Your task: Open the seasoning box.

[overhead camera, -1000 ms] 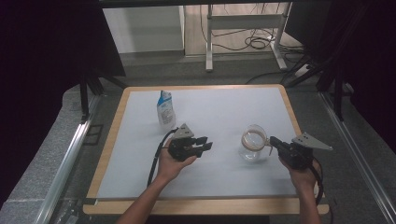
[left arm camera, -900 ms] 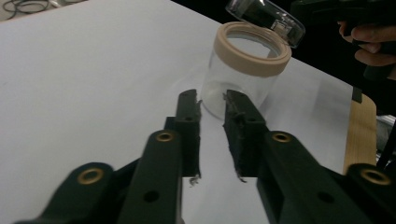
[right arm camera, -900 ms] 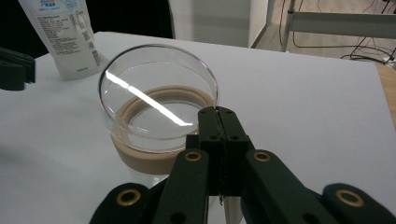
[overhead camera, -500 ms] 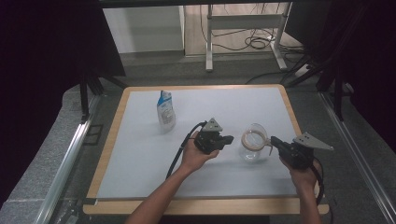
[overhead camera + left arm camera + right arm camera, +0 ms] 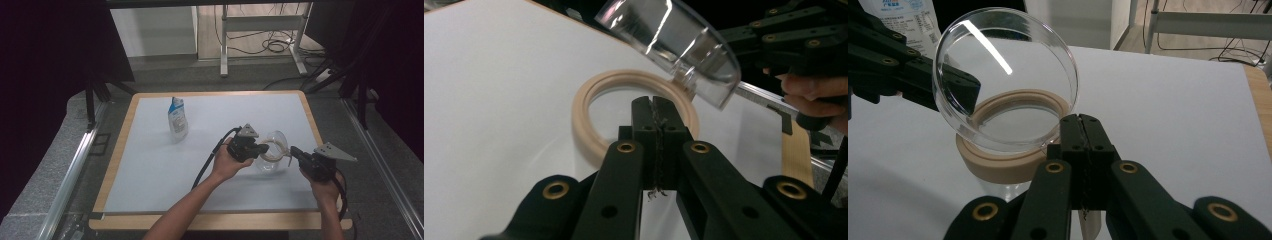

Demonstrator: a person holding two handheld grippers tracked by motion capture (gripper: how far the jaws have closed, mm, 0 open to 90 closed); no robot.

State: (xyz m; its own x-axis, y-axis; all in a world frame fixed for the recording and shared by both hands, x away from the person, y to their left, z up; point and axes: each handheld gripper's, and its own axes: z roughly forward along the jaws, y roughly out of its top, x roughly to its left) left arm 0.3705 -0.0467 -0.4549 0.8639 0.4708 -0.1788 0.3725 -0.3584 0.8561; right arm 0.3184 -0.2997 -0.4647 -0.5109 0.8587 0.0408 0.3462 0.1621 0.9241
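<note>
- White board [image 5: 150,165] with a wooden rim covers the table; dark curtains stand at both sides, and a metal frame and cables lie on the floor beyond.
- Jar [image 5: 272,152]: clear glass, with a beige ring around its mouth, right of the board's middle, between the two grippers.
- Its glass lid [image 5: 1003,75] is round and domed, tilted up off the ring and open, with a streak of lamp light across it.
- Ring [image 5: 596,107], seen in the left gripper view, is thick, smooth and cream-coloured; the white board shows through its middle. Whether anything lies in the jar I cannot tell.
- Left gripper [image 5: 260,149] is at the jar's left side, jaws pressed together with nothing between them. In its own view the tips [image 5: 659,107] sit right at the ring's near edge, under the raised lid; whether they touch the ring I cannot tell.
- Right gripper [image 5: 295,151] is at the jar's right side, jaws also shut tight. In its own view the tips [image 5: 1083,125] meet the lid's lower rim just where it joins the ring.
- Bottle [image 5: 177,119], white with a blue-printed label, stands upright well apart, toward the board's far left.
- High view shows the whole layout and both forearms; the right gripper view alone shows the label's small print; the left gripper view shows the person's right hand [image 5: 811,90] on the other gripper.
</note>
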